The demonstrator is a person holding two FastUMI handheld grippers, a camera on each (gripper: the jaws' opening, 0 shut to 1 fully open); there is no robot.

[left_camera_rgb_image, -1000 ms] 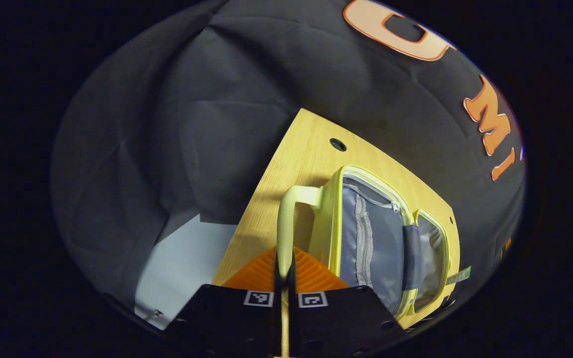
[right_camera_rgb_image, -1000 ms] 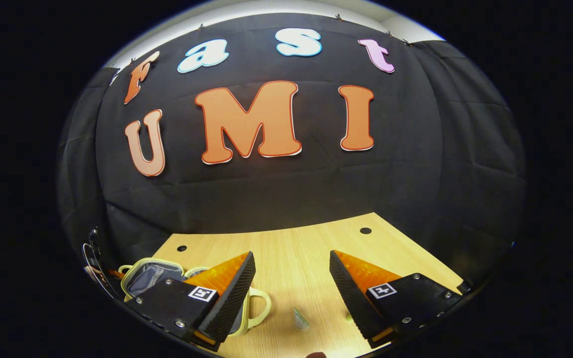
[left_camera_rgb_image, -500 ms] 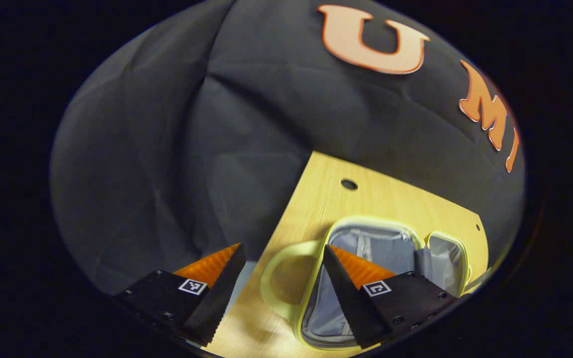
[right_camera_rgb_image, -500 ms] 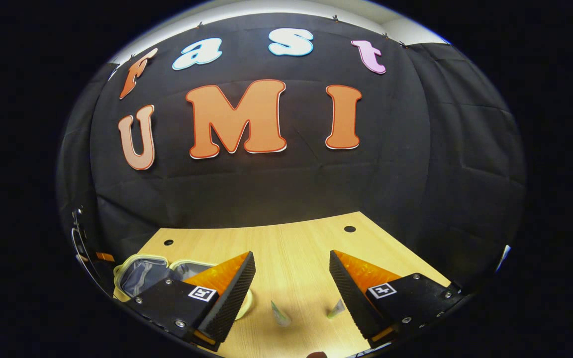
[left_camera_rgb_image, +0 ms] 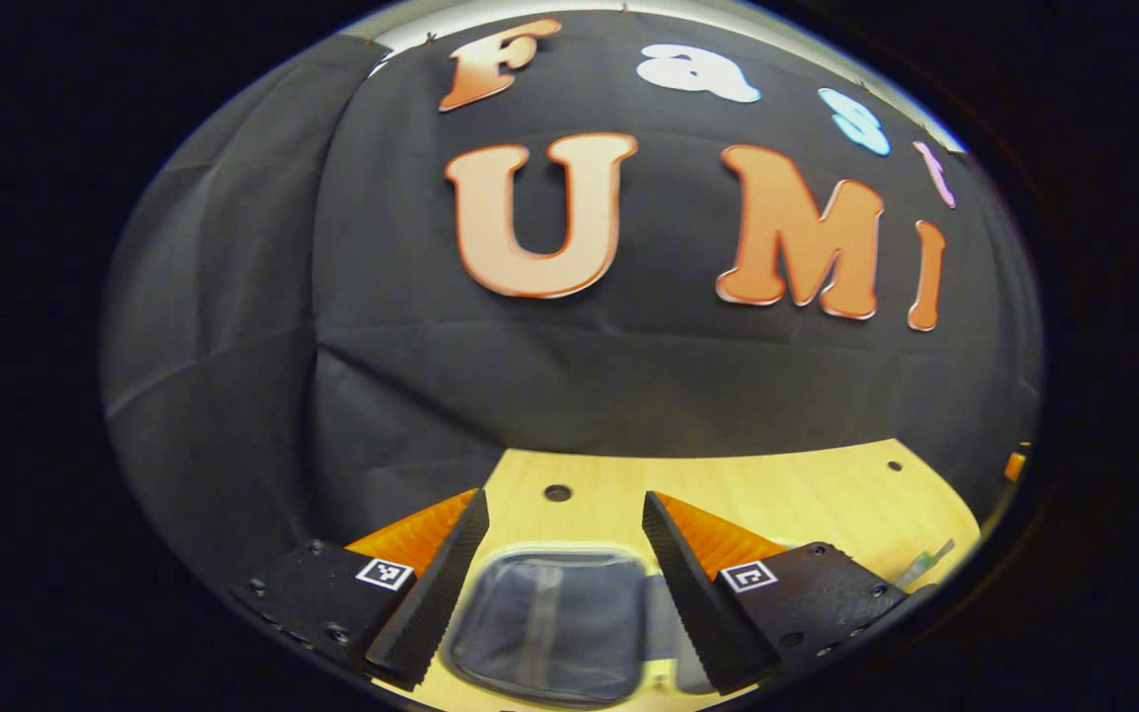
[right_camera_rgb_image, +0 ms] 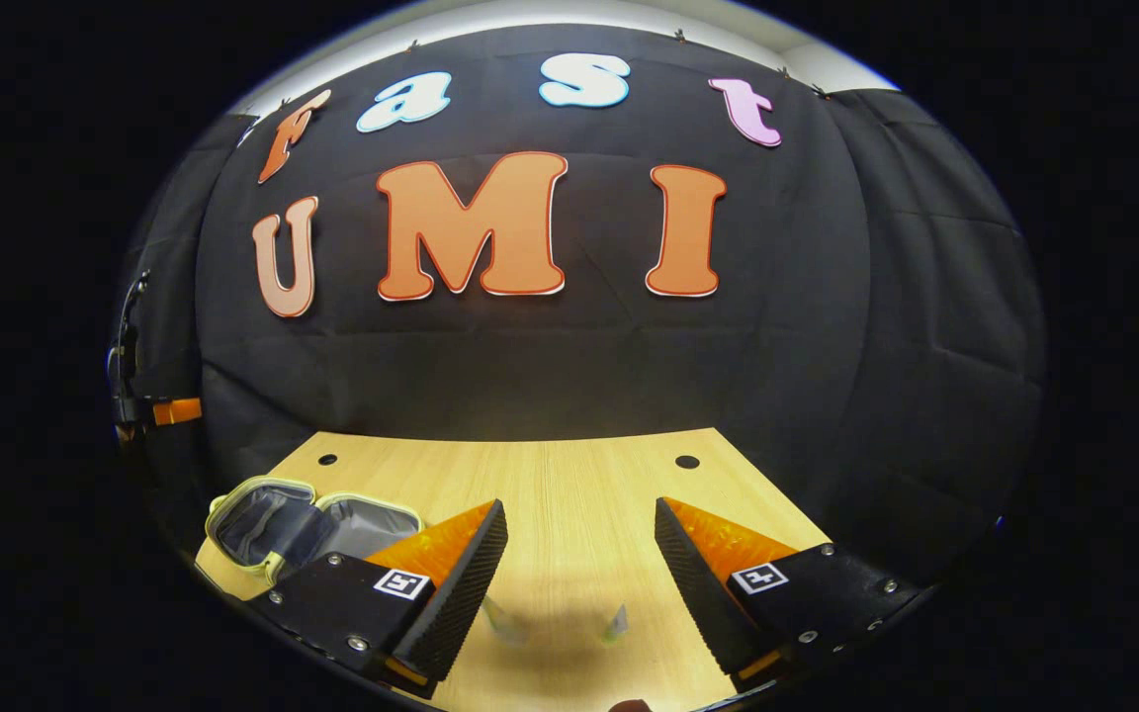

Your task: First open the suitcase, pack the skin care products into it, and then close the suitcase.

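The small yellow suitcase (right_camera_rgb_image: 303,519) lies open on the wooden table (right_camera_rgb_image: 569,475), both grey-lined halves facing up. In the left gripper view its grey lining (left_camera_rgb_image: 550,628) sits low between the fingers of my left gripper (left_camera_rgb_image: 564,496), which is open and holds nothing. My right gripper (right_camera_rgb_image: 580,504) is also open, hovering over the table to the right of the suitcase. Two small skin care sachets (right_camera_rgb_image: 505,623) (right_camera_rgb_image: 617,621) lie on the wood below it, between its fingers. Another sachet (left_camera_rgb_image: 925,566) shows at the table's right edge in the left gripper view.
Round holes (right_camera_rgb_image: 687,462) mark the table's far corners. The black cloth wall stands just behind the table's far edge. Part of the left gripper's body (right_camera_rgb_image: 149,407) shows at the far left of the right gripper view, above the suitcase.
My left gripper let go of the suitcase handle, opened, and swung up and right to face the wall. The lid went from raised to lying flat open. The right gripper shifted slightly.
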